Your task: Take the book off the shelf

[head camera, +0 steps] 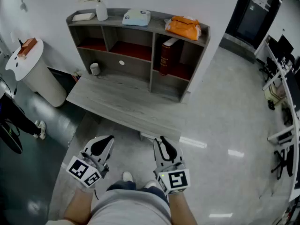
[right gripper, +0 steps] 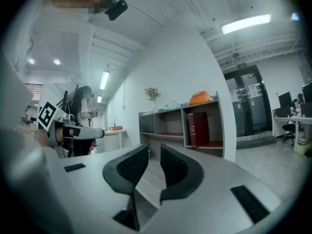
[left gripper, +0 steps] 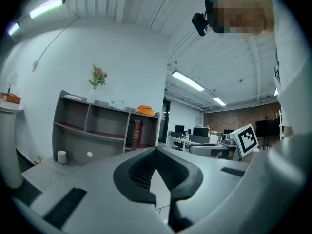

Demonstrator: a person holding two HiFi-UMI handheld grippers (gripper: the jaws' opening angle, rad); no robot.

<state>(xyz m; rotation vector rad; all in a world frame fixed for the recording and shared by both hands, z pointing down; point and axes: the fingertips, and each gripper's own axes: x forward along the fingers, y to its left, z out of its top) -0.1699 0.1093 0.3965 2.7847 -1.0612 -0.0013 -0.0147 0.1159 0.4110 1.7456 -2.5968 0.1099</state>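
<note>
A dark red book (head camera: 165, 56) stands upright in the right compartment of the grey shelf (head camera: 136, 29), leaning on its left wall. It also shows in the left gripper view as the book (left gripper: 137, 133) and in the right gripper view as the book (right gripper: 197, 128). Both grippers hang low, near the desk's front edge and well short of the shelf. My left gripper (head camera: 102, 143) (left gripper: 156, 150) is shut with its jaws touching and nothing in them. My right gripper (head camera: 164, 144) (right gripper: 154, 150) shows a narrow gap between its pads, with nothing held.
The shelf stands on a grey desk (head camera: 122, 102). On top are a flower vase (head camera: 101, 8), a blue-white item (head camera: 137, 17) and an orange bag (head camera: 184, 27). A white cup (head camera: 95, 68) sits at lower left. A white round stand (head camera: 35, 74) is left; office desks and chairs (head camera: 281, 78) are right.
</note>
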